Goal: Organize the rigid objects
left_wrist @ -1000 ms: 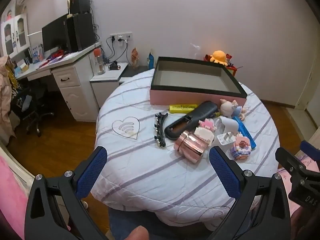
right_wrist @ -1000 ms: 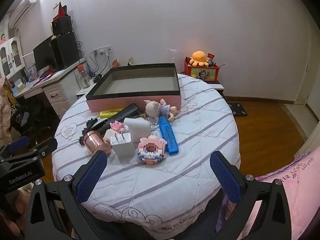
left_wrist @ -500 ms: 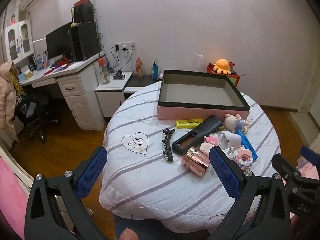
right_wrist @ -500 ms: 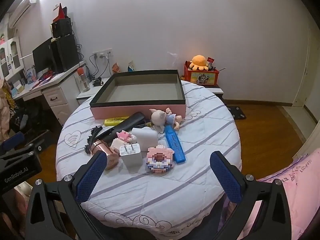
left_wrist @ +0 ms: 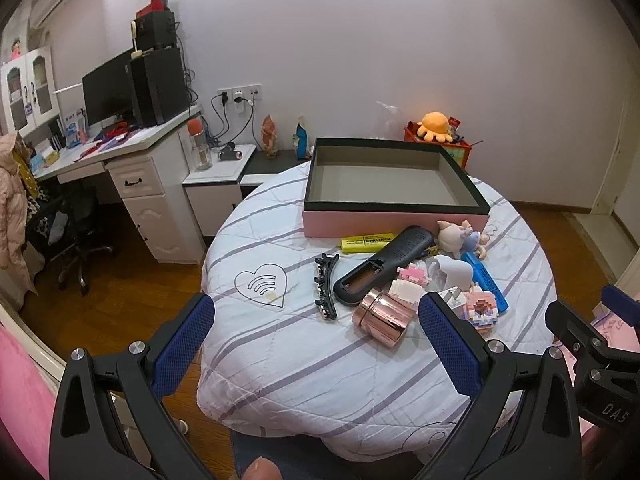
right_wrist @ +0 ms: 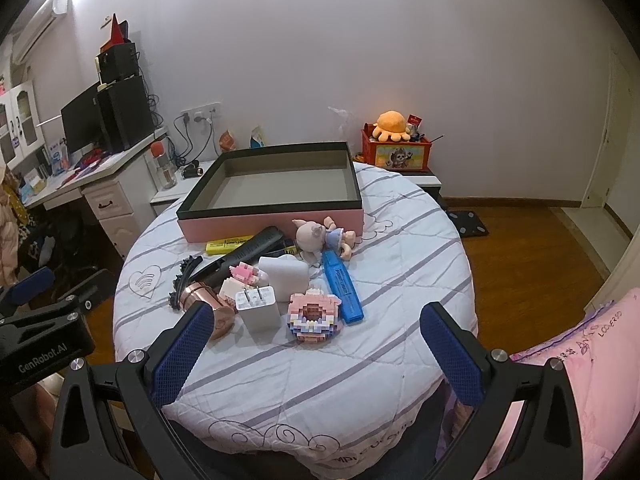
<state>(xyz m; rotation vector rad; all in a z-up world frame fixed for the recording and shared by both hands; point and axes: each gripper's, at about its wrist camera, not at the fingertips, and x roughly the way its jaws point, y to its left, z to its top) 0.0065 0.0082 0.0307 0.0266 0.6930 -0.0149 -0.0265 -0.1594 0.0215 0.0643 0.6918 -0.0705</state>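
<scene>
Both claws are spread wide and hold nothing: the left claw (left_wrist: 316, 322) and the right claw (right_wrist: 316, 322) hang off the near edge of the round surface (right_wrist: 404, 248), clear of every item. Nothing has yet gone into the open box (right_wrist: 276, 178), which sits at the 12 o'clock side of the surface. The loose items cluster just in front of it: remote control (left_wrist: 382, 270), copper jar (left_wrist: 382, 316), charger plug (right_wrist: 258, 306), brick-built donut (right_wrist: 314, 316), blue highlighter (right_wrist: 342, 282), yellow highlighter (left_wrist: 366, 242), hair clip (left_wrist: 325, 286), pig doll (right_wrist: 320, 236). Recommended: take outlying pieces first, approaching from above, fingers straddling the short axis. Open cloth lies at 3 and 6 o'clock; the box wall must be cleared when lifting items in.
</scene>
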